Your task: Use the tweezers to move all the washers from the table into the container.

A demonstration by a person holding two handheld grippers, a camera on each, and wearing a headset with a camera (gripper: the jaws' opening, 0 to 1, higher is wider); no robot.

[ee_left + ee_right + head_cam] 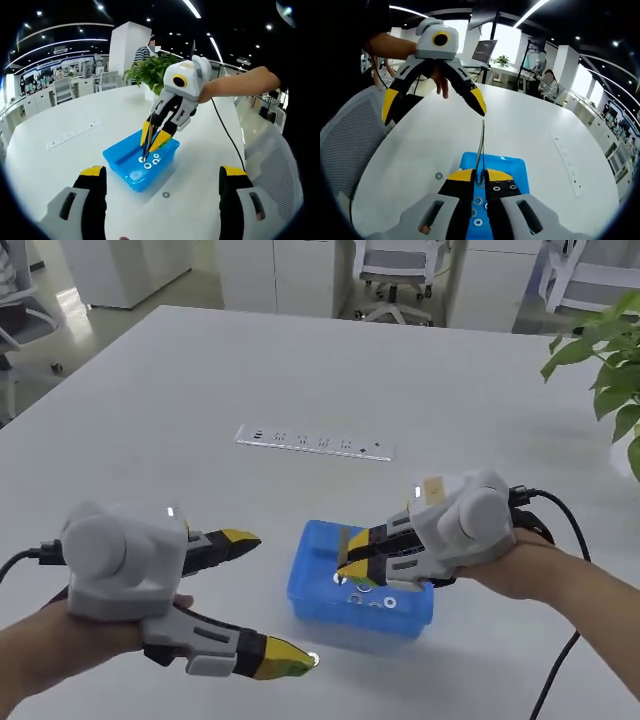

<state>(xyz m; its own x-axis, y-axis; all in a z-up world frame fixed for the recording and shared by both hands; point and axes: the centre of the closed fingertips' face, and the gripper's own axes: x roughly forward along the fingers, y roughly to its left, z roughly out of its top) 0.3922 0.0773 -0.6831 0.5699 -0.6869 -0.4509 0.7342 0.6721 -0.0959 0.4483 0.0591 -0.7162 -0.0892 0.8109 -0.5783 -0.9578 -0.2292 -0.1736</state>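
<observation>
A blue container (pixel 330 625) stands on the white table, with several washers (pixel 149 161) lying in it. My right gripper (pixel 345 562) is shut on thin metal tweezers (pixel 481 142), whose tips (pixel 144 156) point down into the container just above those washers. One washer (pixel 166 194) lies loose on the table beside the container's near side, close to the lower jaw tip of my left gripper (pixel 275 602). That gripper is wide open, holds nothing, and hovers left of the container. In the right gripper view the loose washer (pixel 438 175) lies left of the container (pixel 507 167).
A white power strip (pixel 313 443) lies further back on the table (pixel 180 400). A potted plant (pixel 605 365) leans in at the right edge. Office chairs (pixel 398 275) stand beyond the far side. A black cable (pixel 565 650) trails from the right gripper.
</observation>
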